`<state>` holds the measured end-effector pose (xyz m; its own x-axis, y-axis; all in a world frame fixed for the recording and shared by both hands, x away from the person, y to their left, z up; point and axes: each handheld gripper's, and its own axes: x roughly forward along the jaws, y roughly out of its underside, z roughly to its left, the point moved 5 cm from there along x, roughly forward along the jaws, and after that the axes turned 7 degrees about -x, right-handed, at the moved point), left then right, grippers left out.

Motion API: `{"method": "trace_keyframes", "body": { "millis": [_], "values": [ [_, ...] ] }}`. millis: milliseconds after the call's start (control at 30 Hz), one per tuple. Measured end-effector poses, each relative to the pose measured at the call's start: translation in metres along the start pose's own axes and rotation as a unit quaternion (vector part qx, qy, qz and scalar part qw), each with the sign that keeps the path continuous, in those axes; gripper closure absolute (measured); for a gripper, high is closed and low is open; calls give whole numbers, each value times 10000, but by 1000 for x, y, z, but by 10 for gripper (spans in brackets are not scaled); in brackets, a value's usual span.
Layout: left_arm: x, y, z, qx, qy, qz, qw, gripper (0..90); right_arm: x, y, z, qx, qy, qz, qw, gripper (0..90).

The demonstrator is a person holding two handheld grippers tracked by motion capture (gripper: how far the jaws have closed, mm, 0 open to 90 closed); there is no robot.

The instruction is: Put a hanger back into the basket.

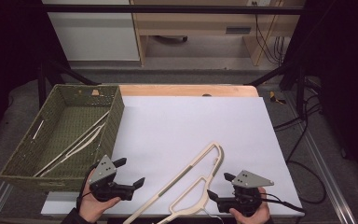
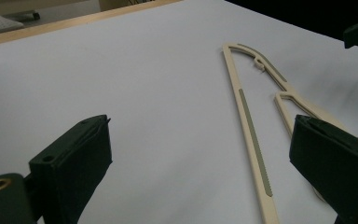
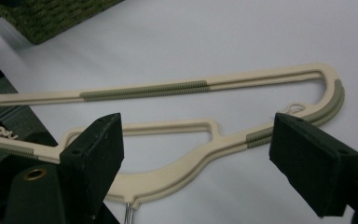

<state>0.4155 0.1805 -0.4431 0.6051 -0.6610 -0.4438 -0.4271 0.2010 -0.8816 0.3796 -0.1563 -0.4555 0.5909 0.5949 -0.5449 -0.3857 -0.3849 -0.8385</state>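
High view: a cream hanger (image 1: pixel 193 179) with grey-green grip strips lies flat on the white sheet (image 1: pixel 177 126) that covers the bench (image 1: pixel 186 89), near its front edge, running from the front middle up toward the right. The left gripper (image 1: pixel 131 173) sits just left of the hanger's long bar, held in a hand (image 1: pixel 93 205), its jaws spread wide and nothing between them. The right gripper (image 1: pixel 218 185) is held by the other hand (image 1: pixel 251 212) at the hanger's curved side, close to the hook end. In the right gripper view the hanger (image 3: pixel 205 116) lies below and between the two black jaws, which stand well apart on either side of its curved arm; the pads are not pressing on it. In the left gripper view the hanger (image 2: pixel 256 135) lies on the sheet toward the right jaw. A green woven basket (image 1: pixel 23 158) stands at the left of the bench and holds more hangers (image 1: pixel 77 142) of the same pale kind
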Motion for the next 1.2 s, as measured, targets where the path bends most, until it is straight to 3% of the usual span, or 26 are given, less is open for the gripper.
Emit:
{"method": "trace_keyframes", "body": {
  "millis": [467, 800, 1067, 1200],
  "values": [
    [3, 4, 1, -23, 7, 59, 10000, 54, 11, 22, 24, -138, -137, 590, 9981, 349],
    [4, 4, 0, -20, 16, 78, 10000, 55, 23, 38, 37, -125, -325, 984, 9945, 558],
    [5, 5, -2, -15, 58, 102, 9999, 58, 26, 46, 40, -201, -353, 1205, 9919, 708],
    [6, 6, -3, -16, 64, 125, 9999, 60, 28, 47, 43, -113, -412, 1285, 9908, 776]
  ]
}}
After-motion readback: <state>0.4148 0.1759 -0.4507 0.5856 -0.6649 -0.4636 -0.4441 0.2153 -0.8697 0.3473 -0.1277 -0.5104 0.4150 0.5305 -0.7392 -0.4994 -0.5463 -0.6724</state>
